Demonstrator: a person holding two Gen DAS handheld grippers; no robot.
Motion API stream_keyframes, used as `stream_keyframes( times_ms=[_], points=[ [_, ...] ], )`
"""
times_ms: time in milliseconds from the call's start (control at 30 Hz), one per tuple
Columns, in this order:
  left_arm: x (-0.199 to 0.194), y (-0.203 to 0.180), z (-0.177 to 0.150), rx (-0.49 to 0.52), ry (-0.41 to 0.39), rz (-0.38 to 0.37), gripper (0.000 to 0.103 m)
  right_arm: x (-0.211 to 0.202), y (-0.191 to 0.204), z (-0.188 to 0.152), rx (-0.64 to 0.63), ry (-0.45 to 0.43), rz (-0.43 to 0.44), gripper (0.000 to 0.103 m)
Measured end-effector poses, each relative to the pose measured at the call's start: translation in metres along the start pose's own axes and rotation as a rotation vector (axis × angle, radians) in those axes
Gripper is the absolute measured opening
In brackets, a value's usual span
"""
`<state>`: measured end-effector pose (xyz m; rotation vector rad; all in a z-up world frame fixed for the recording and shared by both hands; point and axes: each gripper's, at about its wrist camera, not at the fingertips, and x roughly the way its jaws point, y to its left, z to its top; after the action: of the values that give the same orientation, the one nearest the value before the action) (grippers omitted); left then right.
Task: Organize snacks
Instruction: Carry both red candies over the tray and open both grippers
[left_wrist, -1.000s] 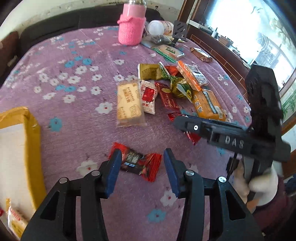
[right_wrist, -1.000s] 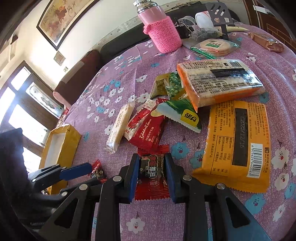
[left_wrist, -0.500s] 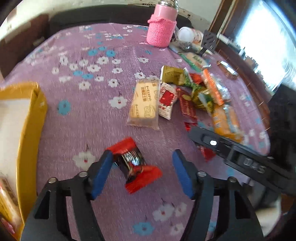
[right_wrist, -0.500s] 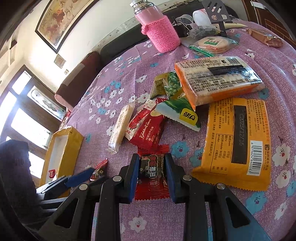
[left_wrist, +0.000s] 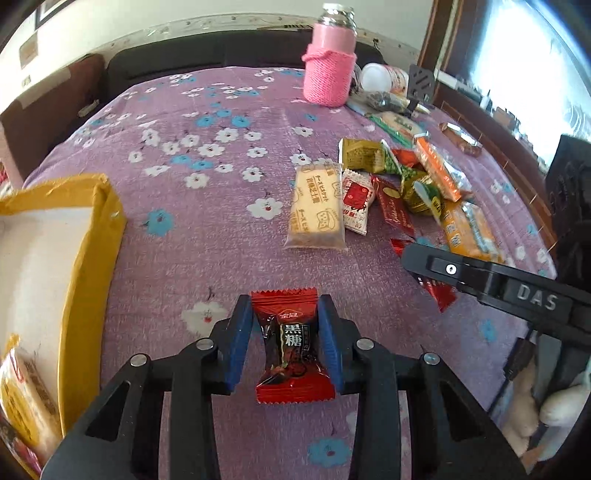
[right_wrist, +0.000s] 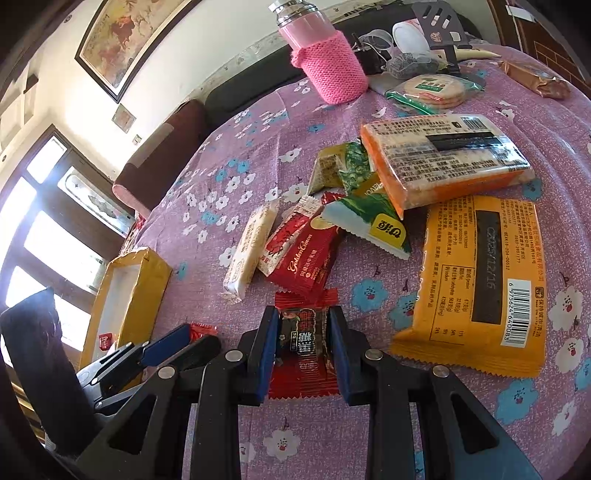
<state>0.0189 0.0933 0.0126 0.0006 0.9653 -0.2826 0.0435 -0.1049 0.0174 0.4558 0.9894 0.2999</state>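
Observation:
A red and black wrapped candy stands lengthwise between the blue pads of my left gripper. Its jaws are closing and the pads touch the wrapper on both sides, low over the purple flowered cloth. My right gripper is shut on a second red candy at the near edge of the snack pile. In the left wrist view the right gripper shows side-on at the right. The left gripper appears low on the left in the right wrist view.
An open yellow box lies at the left, with packets in its near end. The snack pile holds a biscuit pack, a red wafer pack and orange packs. A pink knit-sleeved bottle stands at the back.
My left gripper spread wide, then closed in on the red candy, which now lies lengthwise between the pads. The left view rolled a little. The right gripper kept still on its candy.

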Motion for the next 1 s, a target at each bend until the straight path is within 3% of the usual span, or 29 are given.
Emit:
stream_keyframes(
  times_ms=[333, 567, 767, 1000],
  points=[
    [-0.073, 0.039, -0.030, -0.189, -0.121, -0.079, 0.033, -0.010, 0.021, -0.002, -0.065, -0.057, 0.088, 0.028],
    [-0.120, 0.085, -0.054, -0.304, -0.198, -0.034, 0.033, -0.011, 0.036, -0.010, -0.111, -0.073, 0.088, 0.028],
    [-0.158, 0.130, -0.075, -0.392, -0.261, 0.020, 0.034, -0.015, 0.061, -0.025, -0.170, -0.084, 0.039, 0.028],
    [-0.175, 0.181, -0.099, -0.490, -0.304, 0.072, 0.034, -0.029, 0.129, -0.045, -0.277, -0.052, 0.106, 0.028]
  ],
)
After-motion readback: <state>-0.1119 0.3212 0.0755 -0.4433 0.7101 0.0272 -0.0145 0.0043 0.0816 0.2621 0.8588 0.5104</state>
